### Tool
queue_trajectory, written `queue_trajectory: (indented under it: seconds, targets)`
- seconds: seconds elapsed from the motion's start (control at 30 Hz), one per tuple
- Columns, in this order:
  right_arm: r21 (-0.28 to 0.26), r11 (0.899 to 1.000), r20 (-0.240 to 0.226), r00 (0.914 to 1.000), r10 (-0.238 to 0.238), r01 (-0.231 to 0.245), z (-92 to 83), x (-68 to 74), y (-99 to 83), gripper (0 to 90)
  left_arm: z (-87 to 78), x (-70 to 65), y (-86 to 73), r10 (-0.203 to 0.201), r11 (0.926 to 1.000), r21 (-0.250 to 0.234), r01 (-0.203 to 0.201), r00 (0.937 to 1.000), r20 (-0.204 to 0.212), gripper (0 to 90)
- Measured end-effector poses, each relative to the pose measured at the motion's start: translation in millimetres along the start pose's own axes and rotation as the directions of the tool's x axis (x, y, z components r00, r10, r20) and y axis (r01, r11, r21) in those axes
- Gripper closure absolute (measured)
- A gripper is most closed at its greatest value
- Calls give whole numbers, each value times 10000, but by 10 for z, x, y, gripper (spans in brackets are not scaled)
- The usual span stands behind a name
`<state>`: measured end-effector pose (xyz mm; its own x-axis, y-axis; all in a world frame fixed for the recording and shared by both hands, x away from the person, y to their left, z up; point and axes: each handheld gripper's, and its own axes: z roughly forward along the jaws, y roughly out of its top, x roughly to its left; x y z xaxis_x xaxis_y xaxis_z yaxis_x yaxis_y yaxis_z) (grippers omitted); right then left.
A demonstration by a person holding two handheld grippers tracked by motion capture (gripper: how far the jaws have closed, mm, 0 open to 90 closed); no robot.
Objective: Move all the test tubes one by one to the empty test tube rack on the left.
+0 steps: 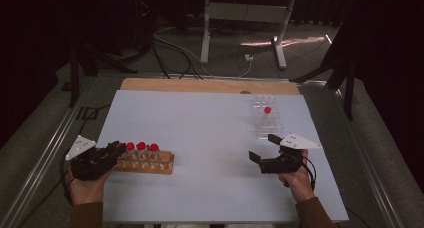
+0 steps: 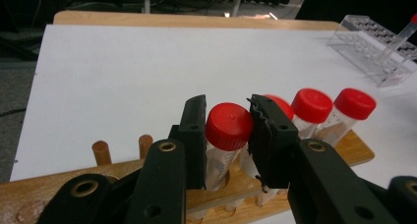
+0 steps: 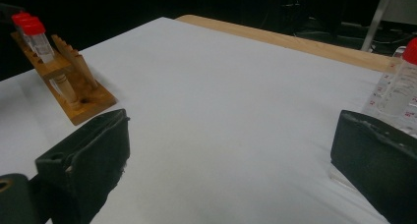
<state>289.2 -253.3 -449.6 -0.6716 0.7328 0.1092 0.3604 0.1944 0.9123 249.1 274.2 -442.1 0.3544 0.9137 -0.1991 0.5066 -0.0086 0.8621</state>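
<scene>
The left gripper (image 2: 227,135) sits at the left end of the wooden rack (image 1: 146,163), its fingers (image 2: 194,130) closed on the red-capped tube (image 2: 227,130) that stands upright in the rack's end slot. Three more red-capped tubes (image 1: 142,148) stand in the rack just to the right of that one. The right gripper (image 1: 264,149) rests well to the right of the rack, above the white counter (image 1: 200,128), its fingers spread wide with nothing between them. Farther from the rack, beyond the right gripper, a clear plastic rack (image 1: 265,115) holds one red-capped tube (image 1: 267,111).
</scene>
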Motion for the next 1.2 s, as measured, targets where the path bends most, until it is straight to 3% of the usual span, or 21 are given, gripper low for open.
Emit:
queue_trajectory:
  seconds: [0.13, 0.33, 0.63, 0.7, 0.9, 1.07, 1.2]
  targets:
    - [7, 10000, -5, 10000, 19, -19, -1, -2, -1, 11, -6, -5, -6, 43, 10000, -38, -43, 10000, -3, 692]
    - [-18, 10000, -11, 10000, 15, -15, -4, -6, 1, 11, -87, -21, 46, 85, 9971, -754, -80, 9999, 71, 517]
    - [-88, 9999, 48, 10000, 81, -80, -12, -23, 9, 11, -166, -209, 253, 301, 9826, -1841, -234, 9990, 337, 247]
    - [-124, 9999, 46, 10000, 72, -72, -13, -26, 11, 11, -151, -280, 311, 369, 9805, -1945, -287, 9986, 385, 168]
    - [-135, 9998, 70, 9999, 115, -114, -15, -38, 10, 11, -18, -447, 431, 392, 9776, -2087, -261, 9975, 590, 99]
    - [-227, 9994, 82, 9997, 245, -243, -36, -71, 13, 11, 116, -551, 482, 279, 9797, -1997, -154, 9978, 601, 30]
    - [-312, 9991, 103, 9995, 304, -301, -52, -95, 14, 11, 174, -613, 483, 410, 9800, -1973, -242, 9958, 815, 6]
